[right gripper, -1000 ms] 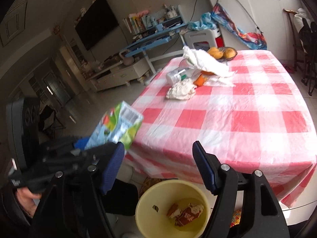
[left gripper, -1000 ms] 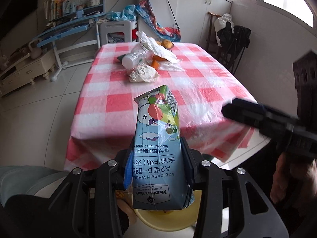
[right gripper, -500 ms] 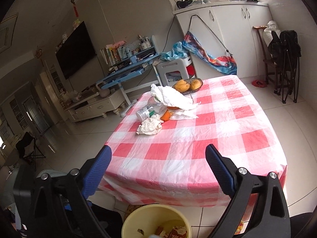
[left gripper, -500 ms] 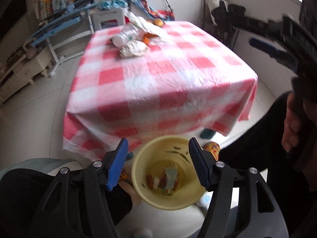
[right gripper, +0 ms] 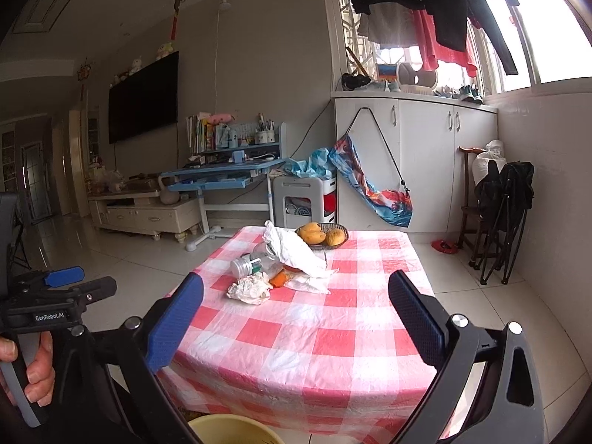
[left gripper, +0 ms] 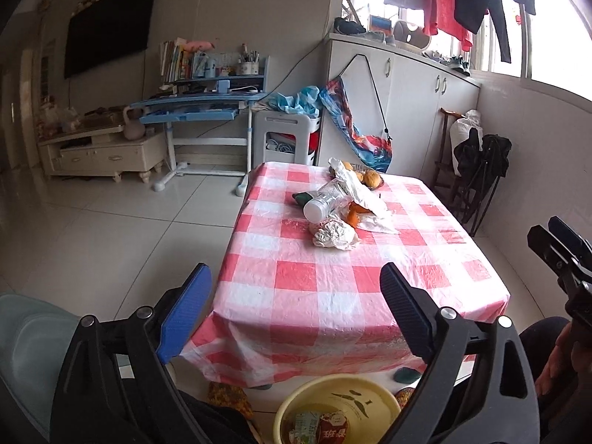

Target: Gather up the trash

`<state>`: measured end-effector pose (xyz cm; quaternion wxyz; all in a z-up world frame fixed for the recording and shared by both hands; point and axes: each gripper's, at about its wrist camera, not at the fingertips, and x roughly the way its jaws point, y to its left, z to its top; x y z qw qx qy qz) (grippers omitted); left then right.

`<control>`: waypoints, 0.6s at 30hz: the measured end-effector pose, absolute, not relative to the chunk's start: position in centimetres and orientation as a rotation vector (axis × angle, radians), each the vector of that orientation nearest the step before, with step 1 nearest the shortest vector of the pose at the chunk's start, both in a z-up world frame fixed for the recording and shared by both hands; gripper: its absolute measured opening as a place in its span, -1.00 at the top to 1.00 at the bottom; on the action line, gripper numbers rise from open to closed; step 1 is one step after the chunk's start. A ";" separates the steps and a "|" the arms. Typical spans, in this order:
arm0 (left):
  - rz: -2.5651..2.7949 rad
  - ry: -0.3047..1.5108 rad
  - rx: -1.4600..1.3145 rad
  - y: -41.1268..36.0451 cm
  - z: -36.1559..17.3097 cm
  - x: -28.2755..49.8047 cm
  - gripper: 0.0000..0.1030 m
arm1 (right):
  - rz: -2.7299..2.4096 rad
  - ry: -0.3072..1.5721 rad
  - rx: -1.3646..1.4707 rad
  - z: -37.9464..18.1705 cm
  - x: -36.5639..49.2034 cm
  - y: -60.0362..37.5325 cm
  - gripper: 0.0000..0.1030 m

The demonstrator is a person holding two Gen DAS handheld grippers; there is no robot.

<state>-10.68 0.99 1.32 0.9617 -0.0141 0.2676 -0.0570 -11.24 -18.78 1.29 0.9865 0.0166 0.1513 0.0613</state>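
Note:
A trash pile lies at the far half of the red-checked table [left gripper: 333,288]: a crumpled paper ball [left gripper: 335,236], a clear plastic bottle [left gripper: 325,201], orange peel [left gripper: 352,216] and white wrapper paper [left gripper: 360,192]. The pile also shows in the right wrist view, with the paper ball [right gripper: 249,290] and bottle [right gripper: 255,261]. The yellow bin [left gripper: 338,410] stands on the floor below the near table edge and holds a milk carton and wrappers. My left gripper [left gripper: 296,314] is open and empty above the bin. My right gripper [right gripper: 296,320] is open and empty, facing the table.
A basket of mangoes [right gripper: 322,235] sits at the table's far end. A folded black chair [right gripper: 503,218] stands by the right wall. A blue desk [right gripper: 222,175] and a white stool [right gripper: 303,199] stand behind the table. The bin rim [right gripper: 229,429] shows below.
My left gripper opened and dropped the milk carton into the yellow bin. Both grippers then tilted up from the bin toward the table.

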 end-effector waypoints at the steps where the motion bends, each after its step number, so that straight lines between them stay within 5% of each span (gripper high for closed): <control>1: -0.111 0.536 -0.016 0.9 1.3 -10.7 -0.73 | 0.130 0.308 0.028 1.1 -11.2 -18.6 -0.86; 18: -0.078 0.545 -0.037 1.4 0.5 -10.7 -0.82 | 0.142 0.348 -0.005 0.1 -11.0 -17.4 -0.86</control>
